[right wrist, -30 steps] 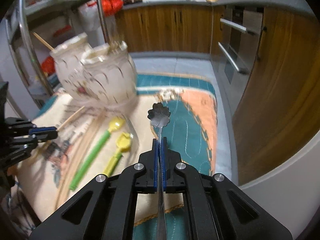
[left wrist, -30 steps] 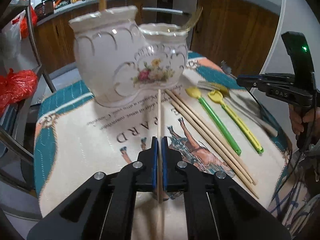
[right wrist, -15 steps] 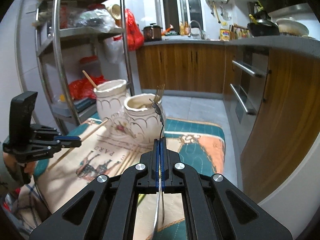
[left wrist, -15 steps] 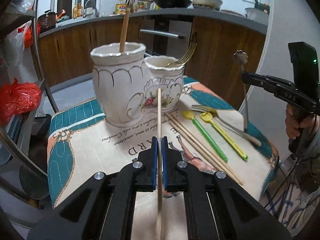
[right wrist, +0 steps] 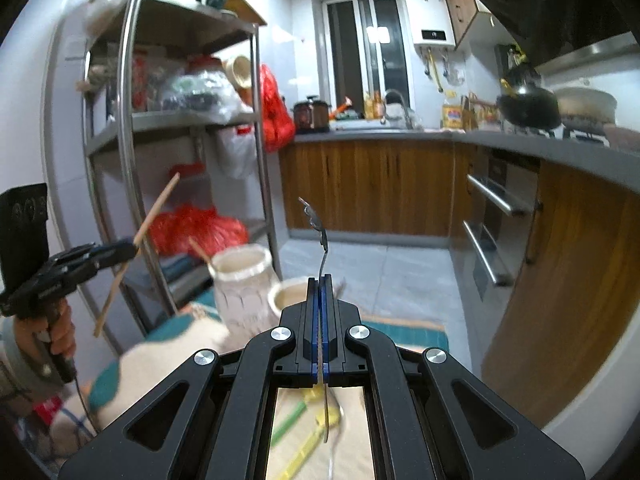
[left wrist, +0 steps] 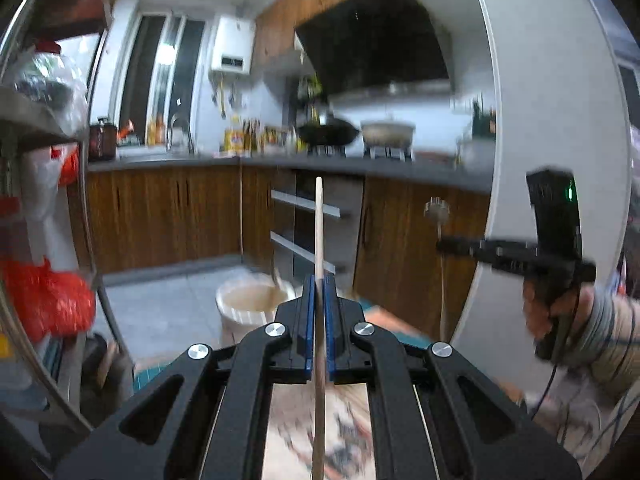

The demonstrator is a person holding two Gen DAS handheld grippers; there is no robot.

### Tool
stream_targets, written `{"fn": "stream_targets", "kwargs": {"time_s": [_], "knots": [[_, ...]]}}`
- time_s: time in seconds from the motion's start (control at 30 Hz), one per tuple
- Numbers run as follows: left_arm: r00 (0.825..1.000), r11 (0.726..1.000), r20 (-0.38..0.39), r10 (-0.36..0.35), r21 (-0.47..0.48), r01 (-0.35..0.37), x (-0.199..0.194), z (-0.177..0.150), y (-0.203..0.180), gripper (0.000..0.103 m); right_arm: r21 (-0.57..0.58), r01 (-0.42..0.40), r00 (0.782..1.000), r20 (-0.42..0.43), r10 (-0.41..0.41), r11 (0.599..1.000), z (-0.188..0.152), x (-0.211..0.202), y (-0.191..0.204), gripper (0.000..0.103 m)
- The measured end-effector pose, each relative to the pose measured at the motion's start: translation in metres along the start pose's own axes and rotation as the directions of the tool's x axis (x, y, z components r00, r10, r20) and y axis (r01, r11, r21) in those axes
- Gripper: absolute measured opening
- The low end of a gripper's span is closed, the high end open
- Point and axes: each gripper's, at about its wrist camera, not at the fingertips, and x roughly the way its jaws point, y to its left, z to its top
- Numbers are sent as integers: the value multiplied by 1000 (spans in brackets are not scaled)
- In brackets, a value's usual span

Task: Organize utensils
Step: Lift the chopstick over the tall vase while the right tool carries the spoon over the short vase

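Lifting both sticks higher now: our left gripper [left wrist: 319,312] fingers are pinching the long wooden chopstick [left wrist: 319,232], our right gripper [right wrist: 320,312] fingers the thin metal flower-topped spoon [right wrist: 322,240], nearing the white ceramic jars [right wrist: 244,280].

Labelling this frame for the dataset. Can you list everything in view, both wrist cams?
wooden chopstick: 1, pale wood, clamped in left gripper, pointing up
metal spoon with flower-shaped handle end: 1, silver, clamped in right gripper
cream ceramic utensil jars: 2, touching, on the mat; taller one holds a wooden stick
plastic spoons: 2, green and yellow, on the mat under the right gripper
printed cloth mat: 1, beige and teal, under the jars
metal shelf rack: 1, steel, left of the jars in the right wrist view
black wok: 1, on the stove
left gripper: black, blue pads, jaws shut
right gripper: same, jaws shut
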Motion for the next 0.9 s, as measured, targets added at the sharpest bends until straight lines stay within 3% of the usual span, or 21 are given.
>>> {"fn": "stream_targets", "kwargs": {"time_s": [0.13,0.37,0.53,0.77,0.9], "knots": [[998,999,60,10,-53,-7,13,25,23,4,10,-41,999,25,41,999,22,7,5,2],[996,988,88,-10,-154,24,69,44,67,4,73,-93,994,72,88,993,54,34,10,2],[995,984,97,-3,-177,20,107,51,72,4,124,-63,993,109,49,990,74,57,4,2],[996,980,63,62,-193,-49,149,44,80,4,132,14,994,102,-28,991,79,99,-12,2],[997,971,38,66,-231,-55,160,33,90,4,128,-13,997,78,4,992,74,117,-21,2]]}}
